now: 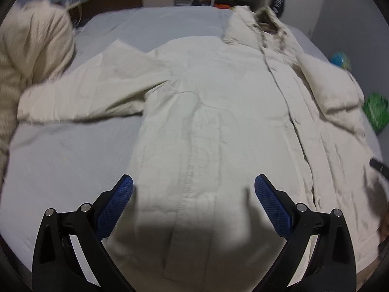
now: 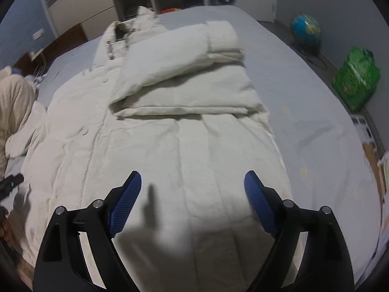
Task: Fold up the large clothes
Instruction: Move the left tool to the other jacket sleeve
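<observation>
On the bed (image 1: 60,160), in the left wrist view, I am looking at a cream padded coat (image 1: 206,112) lying front-up and spread flat, hem toward me and collar toward the far edge. I am judging it as bulky but light, soft and puffy, likely to spring back out of a crease and perhaps slide a little on the grey sheet. The left gripper (image 1: 193,203) is hovering over the hem with its fingers (image 1: 116,206) standing wide apart and nothing between them. One sleeve (image 1: 80,92) is lying stretched out toward the left edge of the bed, unfolded; I am thinking its cuff is the firmest place to pinch, since the quilted body would bunch. A cream knitted bundle (image 1: 31,56) is sitting near the far left corner, close to that sleeve, so I am expecting little spare room there.

Over the near half of the bed, in the right wrist view, the right gripper (image 2: 192,202) is also hanging above the coat with its fingers (image 2: 260,206) wide open and holding nothing. The other sleeve (image 2: 180,56) is already lying folded across the chest. The right side of the bed is showing bare sheet up to its edge, giving free room to swing; beyond that edge a globe (image 2: 305,28) and a green bag (image 2: 356,77) are standing well clear.
</observation>
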Demonstrator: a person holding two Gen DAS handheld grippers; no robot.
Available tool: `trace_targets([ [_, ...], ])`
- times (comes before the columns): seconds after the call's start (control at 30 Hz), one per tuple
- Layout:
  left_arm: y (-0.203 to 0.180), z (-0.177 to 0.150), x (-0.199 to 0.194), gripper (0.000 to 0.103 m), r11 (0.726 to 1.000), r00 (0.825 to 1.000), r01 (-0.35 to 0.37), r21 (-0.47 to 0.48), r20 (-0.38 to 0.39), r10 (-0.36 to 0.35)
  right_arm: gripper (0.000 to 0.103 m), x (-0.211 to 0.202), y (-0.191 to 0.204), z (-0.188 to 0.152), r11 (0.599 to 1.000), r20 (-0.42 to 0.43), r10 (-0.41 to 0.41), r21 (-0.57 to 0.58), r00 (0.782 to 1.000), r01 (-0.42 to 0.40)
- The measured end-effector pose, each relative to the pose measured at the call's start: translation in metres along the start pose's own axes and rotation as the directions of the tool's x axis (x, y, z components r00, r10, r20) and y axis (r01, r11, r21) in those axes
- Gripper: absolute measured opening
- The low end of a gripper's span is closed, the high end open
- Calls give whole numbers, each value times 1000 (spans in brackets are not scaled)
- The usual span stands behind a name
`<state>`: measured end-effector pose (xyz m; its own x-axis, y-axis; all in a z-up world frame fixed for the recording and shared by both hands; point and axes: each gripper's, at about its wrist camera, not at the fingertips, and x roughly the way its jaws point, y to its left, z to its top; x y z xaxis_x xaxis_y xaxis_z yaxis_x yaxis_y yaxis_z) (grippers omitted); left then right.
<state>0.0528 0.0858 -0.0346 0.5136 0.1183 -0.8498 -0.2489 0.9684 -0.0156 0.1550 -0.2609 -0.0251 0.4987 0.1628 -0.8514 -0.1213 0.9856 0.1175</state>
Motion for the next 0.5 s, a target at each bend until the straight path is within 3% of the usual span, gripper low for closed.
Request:
trace_targets([
  [0.27, -88, 23, 0, 96, 977, 998, 54, 207, 30, -62, 83, 5, -23, -1, 993, -8, 24, 113, 1000, -23],
  [0.5, -183, 64, 11, 96, 936, 994, 67, 347, 57, -93, 83, 7, -33, -2, 986, -42, -41, 159, 998, 47],
])
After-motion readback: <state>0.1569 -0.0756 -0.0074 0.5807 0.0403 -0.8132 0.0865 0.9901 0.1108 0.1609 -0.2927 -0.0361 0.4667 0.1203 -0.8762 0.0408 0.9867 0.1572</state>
